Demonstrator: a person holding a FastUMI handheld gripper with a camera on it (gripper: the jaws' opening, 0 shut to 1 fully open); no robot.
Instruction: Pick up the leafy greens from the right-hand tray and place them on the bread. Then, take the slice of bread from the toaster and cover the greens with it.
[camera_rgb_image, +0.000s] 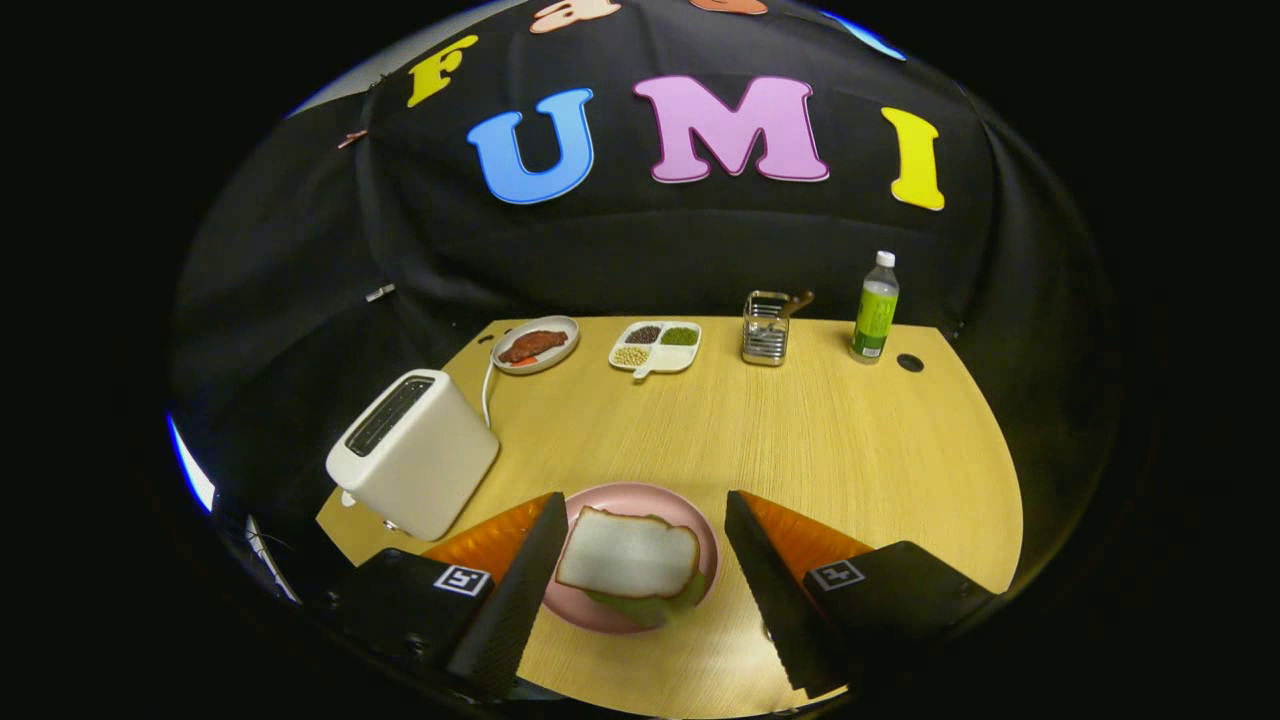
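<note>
The claw (640, 560) is spread wide and grips nothing, its fingers flanking the pink plate (706, 550) on the worktop (830, 440). On that plate a bread slice (628, 552) lies over the leafy greens (650, 605), which peek out at its near edge, so the sandwich looks finished. The toaster (415, 452) stands just left of the plate, its slot apparently empty.

Pale bread slice (628, 552) over green leaves (640, 605) on pink plate (700, 530); cream toaster (412, 452); yellow wood-grain table (850, 450); green bottle (875, 310); gripper (640, 570) with 2 orange, black-ribbed fingers (775, 570).
</note>
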